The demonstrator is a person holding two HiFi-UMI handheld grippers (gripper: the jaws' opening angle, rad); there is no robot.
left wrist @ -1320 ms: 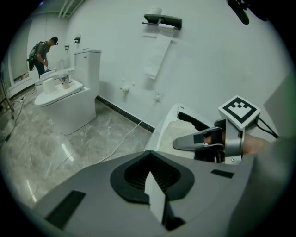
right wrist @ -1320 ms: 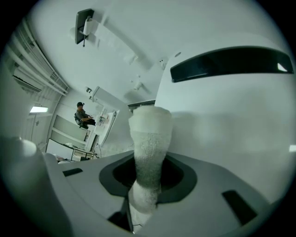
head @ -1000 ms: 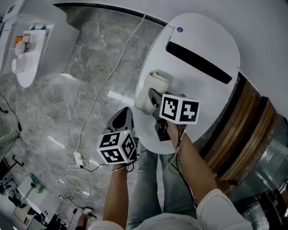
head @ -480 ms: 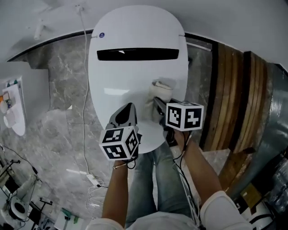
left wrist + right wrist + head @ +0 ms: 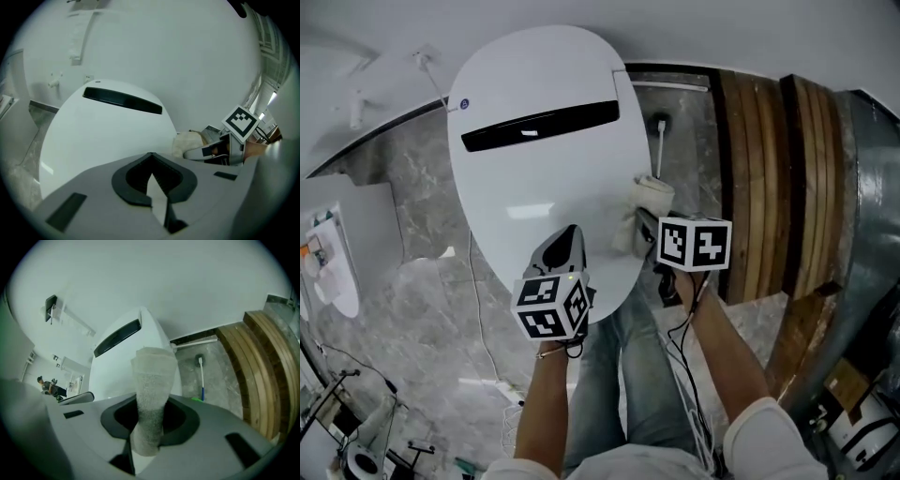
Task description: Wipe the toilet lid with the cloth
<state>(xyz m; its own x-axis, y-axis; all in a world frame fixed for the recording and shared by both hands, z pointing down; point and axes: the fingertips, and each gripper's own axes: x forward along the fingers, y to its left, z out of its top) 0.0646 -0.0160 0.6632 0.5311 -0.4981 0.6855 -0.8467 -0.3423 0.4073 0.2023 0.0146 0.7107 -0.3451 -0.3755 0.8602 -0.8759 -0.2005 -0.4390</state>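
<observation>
Cloth (image 5: 652, 194) lengthwise out of clamped right tongs (image 5: 642, 230), tip toward wall (image 5: 722, 28); left tongs (image 5: 567, 239) closed, empty.

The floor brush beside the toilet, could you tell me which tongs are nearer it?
Right. The right tongs, holding the cloth, are at the lid edge nearest the brush; the left tongs are over the lid's front, farther off.

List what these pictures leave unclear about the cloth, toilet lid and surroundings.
1. Head view: whether the cloth touches the toilet lid; the right gripper covers the contact.
2. Head view: the round mark on the lid; too small to read.
3. Right gripper view: the distant person; too small.
</observation>
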